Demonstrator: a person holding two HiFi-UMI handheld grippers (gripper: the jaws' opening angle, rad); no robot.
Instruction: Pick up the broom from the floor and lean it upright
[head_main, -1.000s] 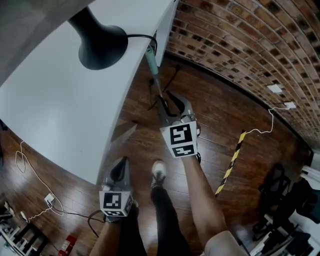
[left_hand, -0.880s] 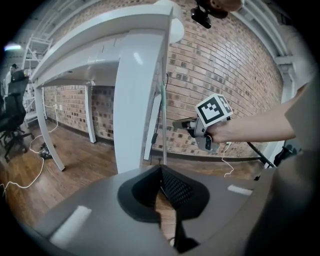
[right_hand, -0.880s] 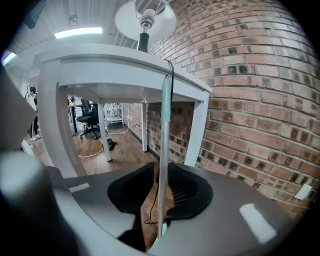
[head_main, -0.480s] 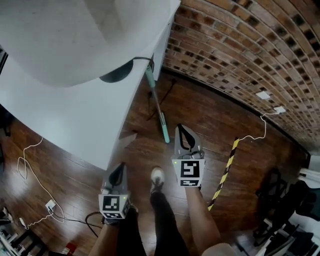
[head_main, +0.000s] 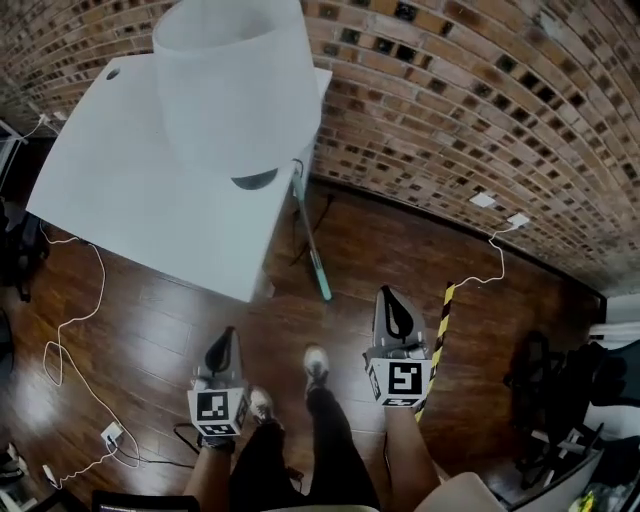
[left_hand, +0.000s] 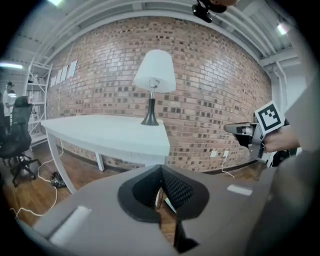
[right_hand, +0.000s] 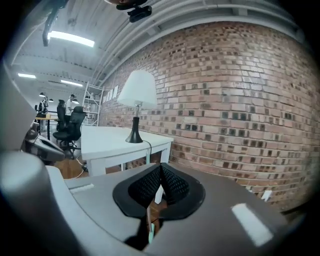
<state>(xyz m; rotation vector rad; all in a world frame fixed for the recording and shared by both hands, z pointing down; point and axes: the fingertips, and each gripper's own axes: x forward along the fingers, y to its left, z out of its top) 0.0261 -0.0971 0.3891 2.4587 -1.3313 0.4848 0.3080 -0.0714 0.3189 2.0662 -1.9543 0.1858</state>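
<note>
Now released, the broom (head_main: 315, 262) leans against the desk (head_main: 130, 190). The right gripper (head_main: 392, 302) and left gripper (head_main: 224, 343) have drawn back near, jaws closed and empty; the task looks done.

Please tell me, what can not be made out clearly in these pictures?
- Broom upper end: head view, hidden beneath the lamp shade and table edge.
- Rest of the broom: right gripper view, the right tool covers all but a teal sliver.
- Lamp base: head view, mostly under the shade.
- People at far left: right gripper view, too small.
</note>
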